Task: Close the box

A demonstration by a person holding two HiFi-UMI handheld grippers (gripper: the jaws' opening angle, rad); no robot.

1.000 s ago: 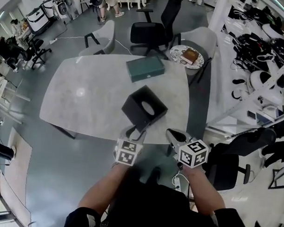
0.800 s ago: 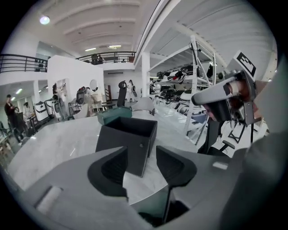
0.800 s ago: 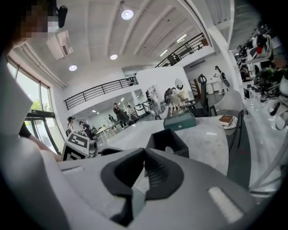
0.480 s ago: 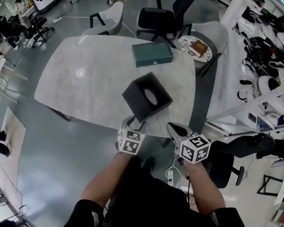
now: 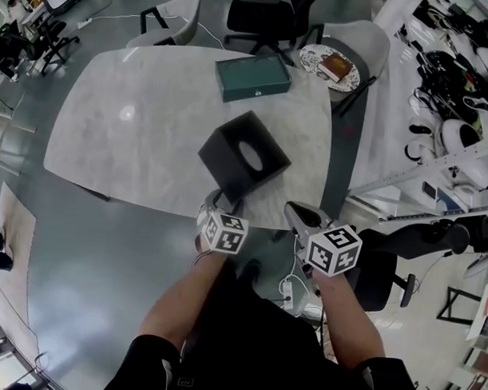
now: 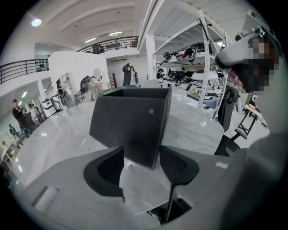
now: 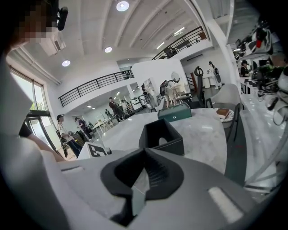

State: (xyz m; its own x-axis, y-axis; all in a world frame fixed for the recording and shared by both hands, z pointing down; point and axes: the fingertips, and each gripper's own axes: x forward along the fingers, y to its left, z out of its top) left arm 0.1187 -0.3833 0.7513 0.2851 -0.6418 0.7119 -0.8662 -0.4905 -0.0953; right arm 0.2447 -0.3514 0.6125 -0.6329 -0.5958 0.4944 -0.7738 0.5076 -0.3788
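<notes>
- Head view: the black open-topped cube box (image 5: 244, 157) stands on the pale grey marble-look table (image 5: 127, 122), close to its near edge. A flat dark-green rectangular case (image 5: 253, 76) lies at the far side. The left gripper (image 5: 218, 202) is just before the box, and the right gripper (image 5: 296, 211) is further right.
- Left gripper view: its jaws stand apart and have just been opening. The box's near corner is between them, unpressed.
- Right gripper view: its jaws are together and empty, with the box beyond them.

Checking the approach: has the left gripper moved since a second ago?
Yes: the left gripper has closed in on the black box, whose near corner now shows between its jaws, which have just been opening.
</notes>
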